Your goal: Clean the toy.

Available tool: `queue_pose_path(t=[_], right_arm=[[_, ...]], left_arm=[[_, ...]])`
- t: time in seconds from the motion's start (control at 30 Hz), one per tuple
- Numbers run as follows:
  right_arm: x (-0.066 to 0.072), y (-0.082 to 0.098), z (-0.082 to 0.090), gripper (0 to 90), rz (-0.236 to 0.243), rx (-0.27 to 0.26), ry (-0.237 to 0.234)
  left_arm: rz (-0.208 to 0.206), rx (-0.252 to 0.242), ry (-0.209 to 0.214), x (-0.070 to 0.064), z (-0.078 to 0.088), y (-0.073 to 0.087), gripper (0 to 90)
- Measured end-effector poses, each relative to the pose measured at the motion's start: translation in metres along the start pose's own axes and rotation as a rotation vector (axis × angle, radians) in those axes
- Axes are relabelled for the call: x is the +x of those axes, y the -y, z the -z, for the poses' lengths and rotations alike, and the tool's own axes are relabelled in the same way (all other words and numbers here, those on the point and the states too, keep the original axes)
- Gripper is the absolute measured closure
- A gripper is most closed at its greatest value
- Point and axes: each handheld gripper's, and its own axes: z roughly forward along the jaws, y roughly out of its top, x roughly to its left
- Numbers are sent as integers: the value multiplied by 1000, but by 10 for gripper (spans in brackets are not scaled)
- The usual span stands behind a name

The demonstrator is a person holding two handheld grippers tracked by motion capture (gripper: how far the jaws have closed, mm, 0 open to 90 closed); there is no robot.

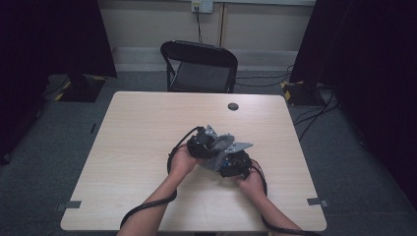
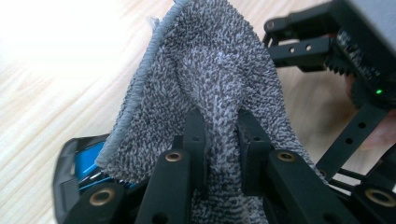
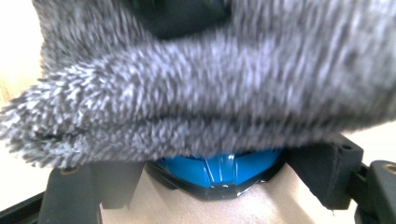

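A grey terry cloth is bunched between both hands at the table's middle. My left gripper is shut on a fold of this cloth, which drapes up and away from the jaws. Under the cloth's edge sits a blue object with a black rim. In the right gripper view that blue object lies between the two black jaws of my right gripper, which grip it at its sides, while the cloth hangs over its top. The right gripper's body is close by in the left gripper view.
The light wooden table has a round cable hole near its far edge and tape marks at its front corners. A black folding chair stands behind the table. Cables trail from both grippers toward the front edge.
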Motion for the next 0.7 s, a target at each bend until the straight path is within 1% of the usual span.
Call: queue_pose_path(t=[0.07, 0.1, 0.13, 0.23, 0.3, 0.37, 0.43, 0.7], right_arm=[[0, 0, 0, 239, 0, 0, 0], [0, 0, 0, 239, 0, 0, 0], [0, 0, 0, 239, 0, 0, 0], [0, 0, 0, 239, 0, 1, 0], [0, 0, 0, 239, 1, 1, -1], [0, 0, 0, 239, 0, 0, 0], [0, 0, 0, 239, 0, 1, 0], [0, 0, 0, 239, 0, 0, 0]], left_arm=[[-8, 8, 4, -1, -3, 0, 769], [-15, 23, 11, -3, -7, 1, 769], [-14, 27, 11, -4, -9, 1, 769], [-21, 24, 7, -5, -12, 4, 771], [-17, 21, 7, -5, -12, 5, 772], [-33, 14, -3, -6, -12, 6, 772], [-37, 17, -10, -7, -12, 5, 773], [-40, 21, -14, -6, -11, 4, 771]])
